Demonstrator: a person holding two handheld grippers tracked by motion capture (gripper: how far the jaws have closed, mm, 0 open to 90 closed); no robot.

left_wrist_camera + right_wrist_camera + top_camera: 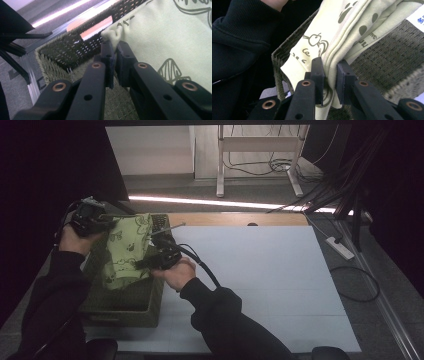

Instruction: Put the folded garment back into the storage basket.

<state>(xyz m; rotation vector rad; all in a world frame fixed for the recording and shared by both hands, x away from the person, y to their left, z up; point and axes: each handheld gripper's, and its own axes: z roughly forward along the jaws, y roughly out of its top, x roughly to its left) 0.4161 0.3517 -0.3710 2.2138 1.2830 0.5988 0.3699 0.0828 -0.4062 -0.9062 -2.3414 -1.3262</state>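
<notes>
Risk: the cloth (126,251) could slip from one gripper, judged from the thin bite each has. The left gripper (115,56) is shut on a small bunched corner, so a tug or snag on the basket (142,307) rim could pull that corner out. The right gripper (329,75) is clamped on a thick folded edge; layers could slide apart and sag unevenly. Loose lower cloth could be caught on the woven wall. The cloth is held between the two grippers, hanging just ahead of and below both sets of jaws, over the open basket, which sits at the left edge of the surface (260,270).
</notes>
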